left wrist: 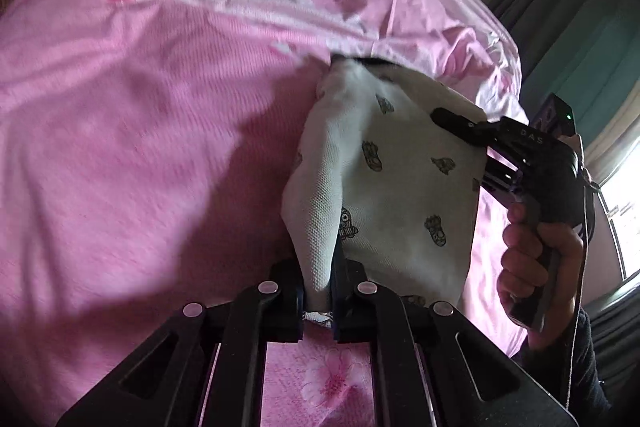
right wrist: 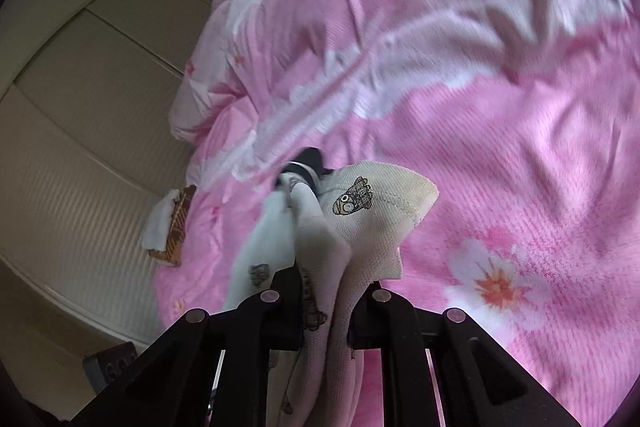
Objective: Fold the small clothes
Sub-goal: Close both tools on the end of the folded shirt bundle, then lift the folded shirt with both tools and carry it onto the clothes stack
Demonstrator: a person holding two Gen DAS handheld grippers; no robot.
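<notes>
A small white garment (left wrist: 400, 187) printed with little cartoon figures hangs stretched above the pink bed. Its far end has a dark trim. My left gripper (left wrist: 318, 287) is shut on a bunched edge of it at the bottom of the left wrist view. My right gripper (left wrist: 448, 121) grips the garment's right corner, and a person's hand (left wrist: 532, 255) holds its handle. In the right wrist view the garment (right wrist: 360, 223) rises in folds from between the fingers of my right gripper (right wrist: 326, 291), which is shut on it. A corner of the cloth flops to the right.
A rumpled pink bedspread (left wrist: 140, 107) with flower prints covers the bed (right wrist: 520, 147). A brown and white item (right wrist: 170, 227) lies at the bed's left edge, beside pale wardrobe panels (right wrist: 80, 87). Green curtains (left wrist: 580, 27) and a bright window (left wrist: 624, 195) are at the right.
</notes>
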